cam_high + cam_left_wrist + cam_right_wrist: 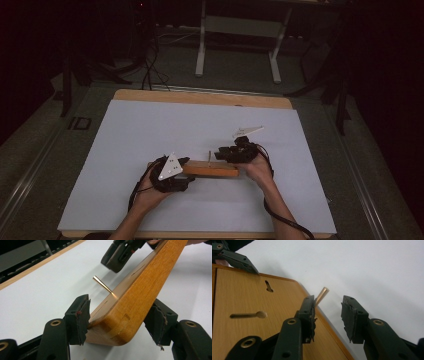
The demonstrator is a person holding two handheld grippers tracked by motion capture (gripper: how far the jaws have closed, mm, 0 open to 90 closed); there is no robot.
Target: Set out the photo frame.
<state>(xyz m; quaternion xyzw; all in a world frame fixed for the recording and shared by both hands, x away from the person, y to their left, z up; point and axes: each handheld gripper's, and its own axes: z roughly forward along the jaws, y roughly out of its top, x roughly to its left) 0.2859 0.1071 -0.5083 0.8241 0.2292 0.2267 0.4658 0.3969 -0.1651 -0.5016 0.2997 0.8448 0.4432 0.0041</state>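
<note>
High view: we see the left tongs point(184, 167) pinching the board point(210, 170); the right tongs point(328, 315) are spread near the peg point(321, 296), probably not yet gripped.

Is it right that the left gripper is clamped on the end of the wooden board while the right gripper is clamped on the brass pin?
Not quite. The left gripper does clamp the wooden board, but the right gripper is open, not clamped: in the right gripper view the brass pin stands free beside one jaw.
</note>
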